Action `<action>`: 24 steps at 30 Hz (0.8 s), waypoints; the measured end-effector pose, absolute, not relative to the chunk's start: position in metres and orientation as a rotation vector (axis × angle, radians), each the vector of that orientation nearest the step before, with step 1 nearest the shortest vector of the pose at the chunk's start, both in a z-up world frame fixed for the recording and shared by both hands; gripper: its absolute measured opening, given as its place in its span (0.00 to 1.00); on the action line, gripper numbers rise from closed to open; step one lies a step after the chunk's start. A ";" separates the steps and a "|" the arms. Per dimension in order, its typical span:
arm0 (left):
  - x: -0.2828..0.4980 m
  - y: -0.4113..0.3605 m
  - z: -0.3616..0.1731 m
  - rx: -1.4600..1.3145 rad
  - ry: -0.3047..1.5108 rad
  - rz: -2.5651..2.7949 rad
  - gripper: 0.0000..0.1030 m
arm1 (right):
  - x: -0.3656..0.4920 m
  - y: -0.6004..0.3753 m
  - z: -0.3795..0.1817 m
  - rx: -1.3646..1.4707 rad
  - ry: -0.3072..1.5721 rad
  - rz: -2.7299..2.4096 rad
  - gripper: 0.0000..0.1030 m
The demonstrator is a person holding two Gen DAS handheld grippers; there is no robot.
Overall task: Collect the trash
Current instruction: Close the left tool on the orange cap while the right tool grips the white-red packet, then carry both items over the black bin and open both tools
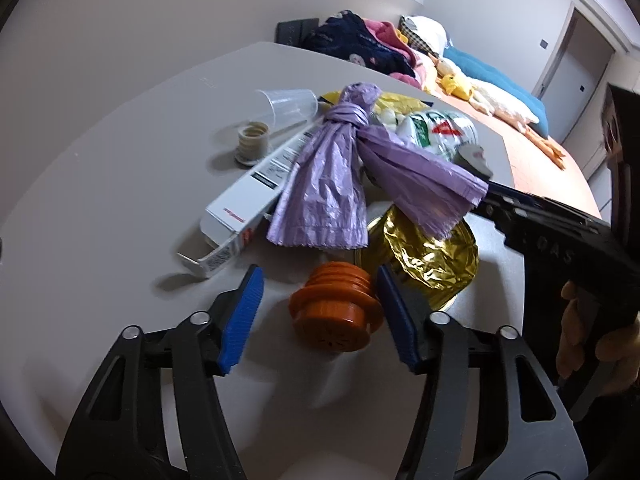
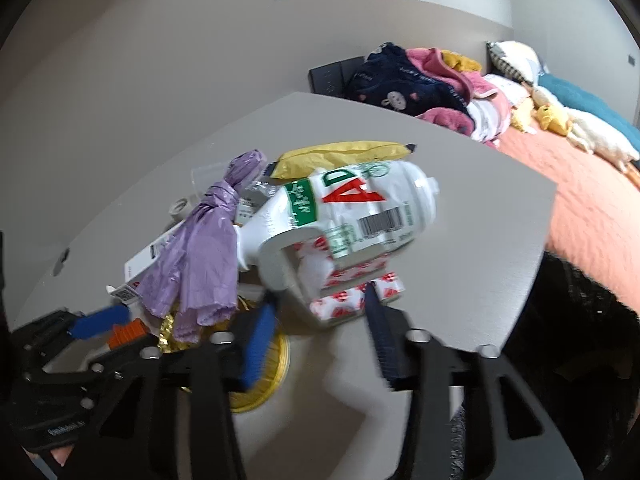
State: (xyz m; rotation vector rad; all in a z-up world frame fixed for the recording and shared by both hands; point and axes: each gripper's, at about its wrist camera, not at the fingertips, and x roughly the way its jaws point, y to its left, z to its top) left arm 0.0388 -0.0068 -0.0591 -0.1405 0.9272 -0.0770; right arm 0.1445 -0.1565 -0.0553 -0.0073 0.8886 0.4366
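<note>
Surface (image 1: 120, 152): trash heaped mid-way. Purple bag (image 1: 332, 184) draped over pile, knotted. White jug (image 2: 340, 216) crushed, beside it. Orange cap (image 1: 334, 312) nearest. Left gripper (image 1: 320, 304) jaws spread, straddling cap: centre, then close. Right gripper (image 2: 320, 320) jaws spread near jug.

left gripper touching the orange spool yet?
Cannot tell. Left wrist view shows the orange spool between the open left gripper; the right finger overlaps its rim, contact unclear.

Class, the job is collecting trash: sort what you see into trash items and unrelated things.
Trash on the table:
knotted purple plastic bag
orange ribbed plastic cap
crumpled gold foil
white carton box
clear plastic cup
crushed white bottle

Unrelated:
folded clothes
teal pillow
</note>
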 end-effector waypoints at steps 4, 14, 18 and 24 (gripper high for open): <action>0.038 -0.007 -0.063 -0.153 0.931 -0.097 0.43 | 0.147 -0.158 -0.054 0.020 0.891 0.442 0.17; 0.029 -0.009 -0.048 -0.155 0.893 -0.091 0.43 | 0.136 -0.172 -0.036 0.061 0.860 0.436 0.12; 0.022 -0.015 -0.035 -0.155 0.862 -0.097 0.43 | 0.125 -0.180 -0.028 0.070 0.846 0.430 0.12; 0.016 -0.032 -0.022 -0.149 0.835 -0.130 0.43 | 0.110 -0.195 -0.016 0.088 0.825 0.419 0.12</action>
